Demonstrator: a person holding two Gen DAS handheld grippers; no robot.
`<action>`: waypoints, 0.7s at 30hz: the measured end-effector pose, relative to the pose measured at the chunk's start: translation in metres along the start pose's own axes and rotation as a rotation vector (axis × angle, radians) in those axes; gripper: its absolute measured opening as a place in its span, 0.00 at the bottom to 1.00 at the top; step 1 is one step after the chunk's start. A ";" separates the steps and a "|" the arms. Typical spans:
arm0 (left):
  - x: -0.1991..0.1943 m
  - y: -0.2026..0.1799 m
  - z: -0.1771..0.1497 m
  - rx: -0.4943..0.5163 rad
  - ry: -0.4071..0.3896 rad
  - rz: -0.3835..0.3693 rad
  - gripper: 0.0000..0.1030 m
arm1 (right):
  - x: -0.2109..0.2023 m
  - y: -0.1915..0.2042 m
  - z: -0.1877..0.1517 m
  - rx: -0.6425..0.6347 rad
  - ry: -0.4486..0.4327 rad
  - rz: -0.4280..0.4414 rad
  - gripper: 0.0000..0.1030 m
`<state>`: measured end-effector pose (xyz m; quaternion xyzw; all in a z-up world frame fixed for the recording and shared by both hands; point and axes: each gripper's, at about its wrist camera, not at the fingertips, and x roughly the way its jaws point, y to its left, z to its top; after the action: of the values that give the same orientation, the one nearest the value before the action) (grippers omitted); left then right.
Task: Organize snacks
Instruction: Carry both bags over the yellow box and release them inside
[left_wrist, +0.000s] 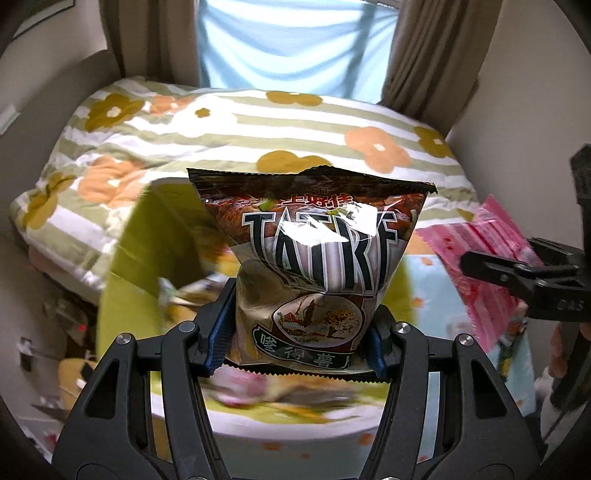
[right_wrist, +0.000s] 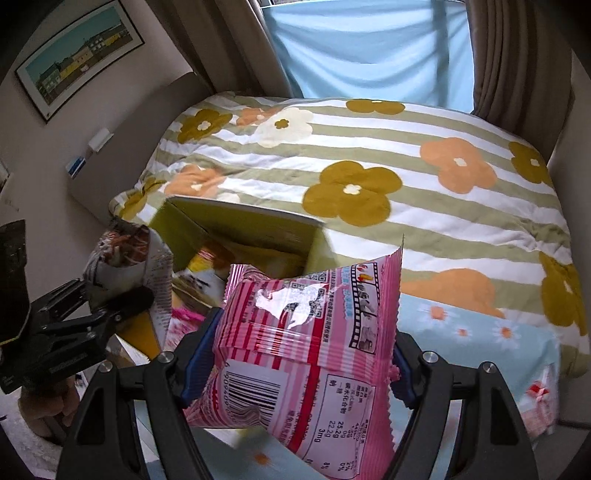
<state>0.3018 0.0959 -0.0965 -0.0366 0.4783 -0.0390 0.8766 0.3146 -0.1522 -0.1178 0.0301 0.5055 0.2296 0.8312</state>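
Left wrist view: the left tongs (left_wrist: 297, 343) grip a brown chip bag (left_wrist: 314, 258) above the green box (left_wrist: 147, 236); the right tongs (right_wrist: 295, 354) clamp a pink bag (right_wrist: 306, 332) beside it. Both glossy, puffy bags could slip out or miss the box if swung.

The left gripper (left_wrist: 295, 325) clamps a brown chip bag (left_wrist: 314, 258) upright. The right gripper (left_wrist: 517, 273) holds a pink packet (left_wrist: 476, 258) alongside.
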 end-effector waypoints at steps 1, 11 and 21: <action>0.003 0.015 0.004 0.005 0.005 0.001 0.54 | 0.004 0.009 0.002 0.006 -0.008 -0.001 0.72; 0.058 0.093 0.038 0.033 0.101 0.023 0.54 | 0.056 0.059 0.010 0.120 -0.037 -0.032 0.72; 0.081 0.114 0.037 0.017 0.139 0.005 1.00 | 0.083 0.057 0.004 0.217 -0.015 -0.027 0.72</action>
<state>0.3801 0.2022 -0.1559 -0.0252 0.5376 -0.0433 0.8417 0.3294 -0.0667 -0.1684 0.1150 0.5214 0.1619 0.8299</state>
